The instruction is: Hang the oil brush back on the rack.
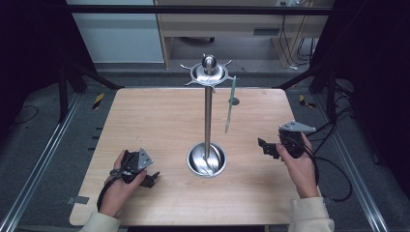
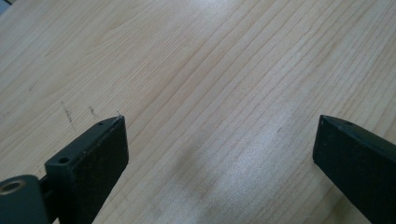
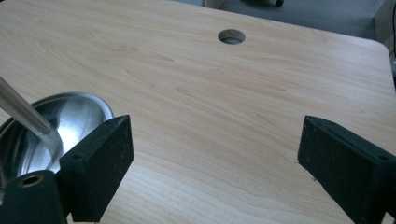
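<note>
A steel utensil stand rises from a round dished base (image 1: 207,160) in the table's middle; its pole (image 1: 208,116) ends in a hooked ring top (image 1: 209,71). One long thin utensil (image 1: 230,104) hangs from a hook on its right side. My left gripper (image 1: 151,179) rests low at the front left, open, with bare wood between its jaws (image 2: 219,154). My right gripper (image 1: 263,146) is held right of the base, open and holding nothing (image 3: 212,154). The base (image 3: 70,116) and pole (image 3: 23,112) show at the left of the right gripper view.
The wooden table (image 1: 159,121) has a round cable hole (image 1: 234,101) behind the stand, also visible as a cable hole (image 3: 231,36) in the right gripper view. Dark frame posts stand at both sides and cables trail off the right edge.
</note>
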